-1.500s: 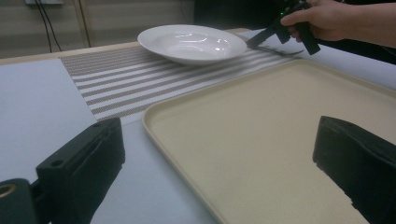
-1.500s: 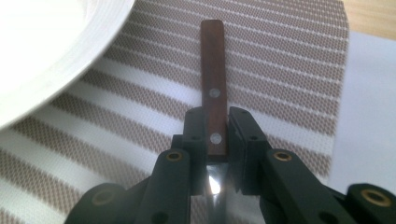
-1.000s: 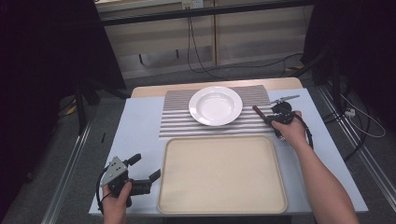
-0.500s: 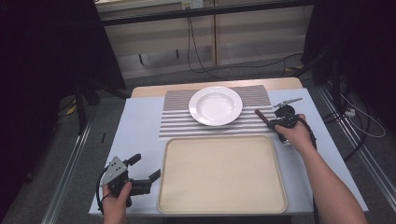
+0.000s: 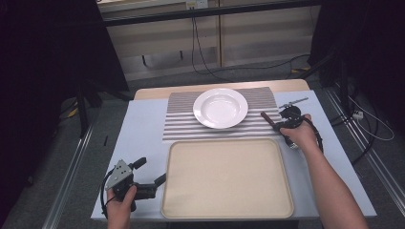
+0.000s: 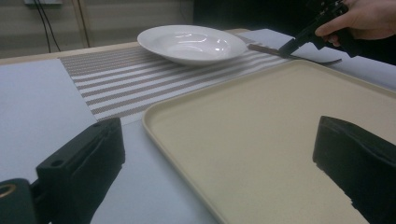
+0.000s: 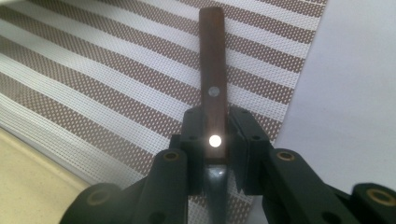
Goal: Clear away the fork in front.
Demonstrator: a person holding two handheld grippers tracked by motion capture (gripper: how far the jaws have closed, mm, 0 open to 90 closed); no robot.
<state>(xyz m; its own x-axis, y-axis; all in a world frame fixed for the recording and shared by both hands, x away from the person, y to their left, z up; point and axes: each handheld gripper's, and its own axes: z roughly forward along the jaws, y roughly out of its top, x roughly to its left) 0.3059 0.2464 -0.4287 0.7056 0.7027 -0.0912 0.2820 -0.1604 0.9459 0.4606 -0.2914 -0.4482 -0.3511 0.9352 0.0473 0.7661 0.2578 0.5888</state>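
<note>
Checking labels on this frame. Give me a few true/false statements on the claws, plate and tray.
1. The right claw is shut on the wooden-handled utensil. True.
2. The white plate sits on the tray. False: it sits on the striped mat; the beige tray holds nothing.
3. The left claw is open. True.
4. The left claw grips the tray's rim. False: its jaws stand apart, holding nothing, near the tray's left edge.
</note>
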